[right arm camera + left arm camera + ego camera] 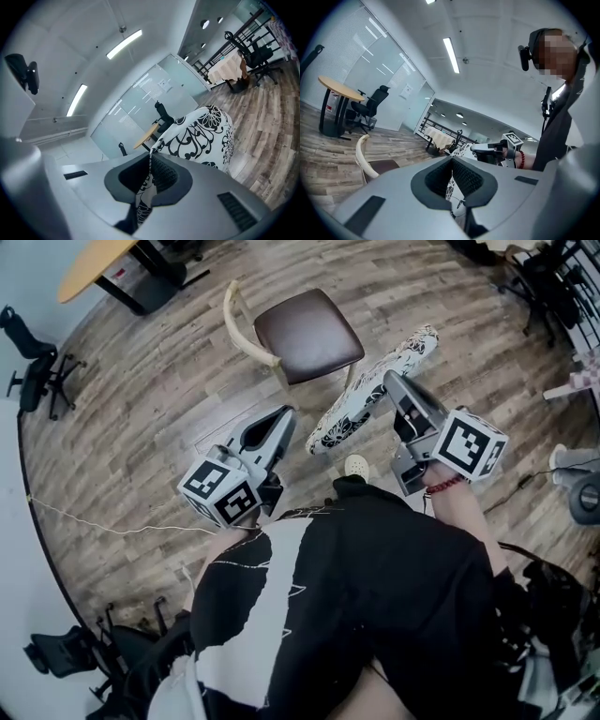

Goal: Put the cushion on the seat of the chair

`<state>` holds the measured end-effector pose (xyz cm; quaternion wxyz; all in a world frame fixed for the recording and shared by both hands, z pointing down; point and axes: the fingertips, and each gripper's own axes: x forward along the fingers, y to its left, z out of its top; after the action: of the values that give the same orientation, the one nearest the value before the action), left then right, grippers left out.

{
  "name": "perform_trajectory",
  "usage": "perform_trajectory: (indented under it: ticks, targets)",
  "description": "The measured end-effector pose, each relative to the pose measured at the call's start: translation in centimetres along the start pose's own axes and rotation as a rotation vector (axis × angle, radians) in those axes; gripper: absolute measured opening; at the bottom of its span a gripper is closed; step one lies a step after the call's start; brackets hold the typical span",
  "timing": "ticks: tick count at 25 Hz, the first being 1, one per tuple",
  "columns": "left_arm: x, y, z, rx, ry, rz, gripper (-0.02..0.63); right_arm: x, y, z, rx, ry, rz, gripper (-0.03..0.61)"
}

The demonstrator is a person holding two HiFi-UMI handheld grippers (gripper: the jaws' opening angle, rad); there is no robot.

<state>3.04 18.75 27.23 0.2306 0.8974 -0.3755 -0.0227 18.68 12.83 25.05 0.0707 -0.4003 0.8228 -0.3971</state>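
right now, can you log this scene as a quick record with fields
cushion: white with black floral print, held tilted above the floor, not on the seat
chair: dark brown seat is bare, curved cream backrest, stands just beyond the cushion
left claw: shut on the cushion's fabric
right claw: shut on the cushion's fabric
floor: wood planks
task state: cushion not yet placed
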Motion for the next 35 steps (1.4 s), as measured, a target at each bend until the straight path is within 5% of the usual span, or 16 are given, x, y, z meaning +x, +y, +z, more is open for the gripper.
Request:
perform_trajectory:
  ticks: [15, 27, 35]
  targets:
    - [12.7, 5.3, 2.1, -0.085, -0.020, 0.094, 0.014, 8.9, -7.4, 8.0, 0.018, 0.151, 0.083, 0.020]
    - [14.2, 3.3, -0.4, -0.074, -0.011, 0.128, 0.014, 10.3, -10.0, 6.9, 0.056, 0.169, 0.168, 0.020]
    - [12.5, 11.2, 1.3, -0.122, 0.033, 0.144, 0.014, 17.8, -10.5, 7.7, 0.151, 0.138, 0.128, 0.020]
